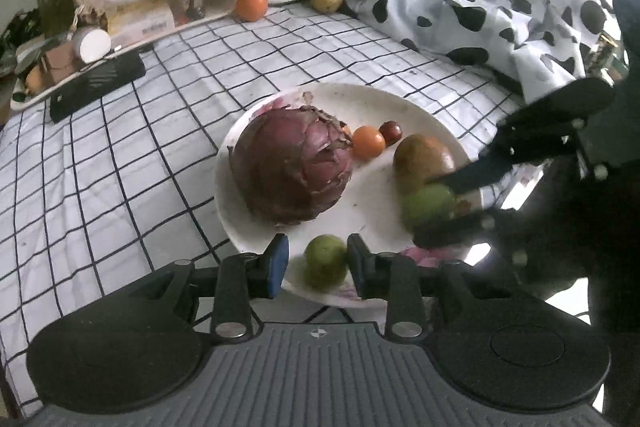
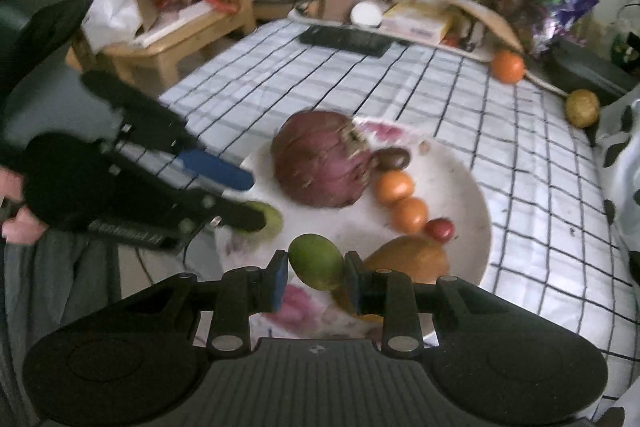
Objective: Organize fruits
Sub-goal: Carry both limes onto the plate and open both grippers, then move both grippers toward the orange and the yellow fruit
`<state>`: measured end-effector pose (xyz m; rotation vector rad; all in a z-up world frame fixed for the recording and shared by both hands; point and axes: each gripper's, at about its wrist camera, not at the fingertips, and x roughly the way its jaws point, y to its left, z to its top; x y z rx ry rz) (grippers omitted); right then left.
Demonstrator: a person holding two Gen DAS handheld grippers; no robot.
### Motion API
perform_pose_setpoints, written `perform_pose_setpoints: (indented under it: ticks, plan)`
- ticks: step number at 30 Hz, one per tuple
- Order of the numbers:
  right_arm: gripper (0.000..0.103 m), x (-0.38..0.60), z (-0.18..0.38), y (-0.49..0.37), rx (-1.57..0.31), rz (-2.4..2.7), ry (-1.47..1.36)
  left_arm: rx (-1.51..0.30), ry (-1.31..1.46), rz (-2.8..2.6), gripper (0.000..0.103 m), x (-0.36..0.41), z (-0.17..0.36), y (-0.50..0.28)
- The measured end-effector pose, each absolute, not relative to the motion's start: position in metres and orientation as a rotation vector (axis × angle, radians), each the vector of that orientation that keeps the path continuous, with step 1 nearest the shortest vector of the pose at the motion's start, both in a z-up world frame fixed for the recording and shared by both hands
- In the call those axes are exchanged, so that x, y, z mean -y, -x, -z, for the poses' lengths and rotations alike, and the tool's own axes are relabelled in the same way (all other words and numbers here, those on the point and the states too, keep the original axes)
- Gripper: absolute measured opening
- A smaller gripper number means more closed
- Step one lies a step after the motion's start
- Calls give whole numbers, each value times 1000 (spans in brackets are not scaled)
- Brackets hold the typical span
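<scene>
Lower centre of each wrist view: the left gripper (image 1: 318,261) brackets a small round green fruit (image 1: 325,259) without clear contact (jaws apart); the right gripper (image 2: 316,277) is clamped on an oval green mango (image 2: 318,259) over the white round plate (image 2: 460,183).

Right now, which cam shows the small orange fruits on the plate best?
Right wrist: two small orange fruits lie in plain view beside the red cabbage. Left wrist shows only one.

Both grippers, left gripper (image 1: 317,261) and right gripper (image 2: 316,281), are built in black plastic, fitted with blue finger pads (image 1: 279,259) and silver screws.
</scene>
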<state>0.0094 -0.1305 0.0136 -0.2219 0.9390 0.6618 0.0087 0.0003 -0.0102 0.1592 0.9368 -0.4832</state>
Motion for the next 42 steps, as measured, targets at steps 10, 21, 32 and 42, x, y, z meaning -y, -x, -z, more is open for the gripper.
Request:
perform_pose_setpoints:
  ticks: [10, 21, 32, 42]
  plan:
    - [50, 126, -9, -3, -976, -704, 243, -952, -152, 491, 51, 0, 11, -10]
    - [84, 141, -23, 1, -907, -642, 191, -891, -74, 483, 63, -9, -1, -7]
    - [101, 155, -29, -8, -863, -535, 138, -812, -35, 445, 63, -11, -12, -5]
    - [103, 185, -28, -23, -856, -333, 63, -739, -55, 411, 63, -4, -21, -15]
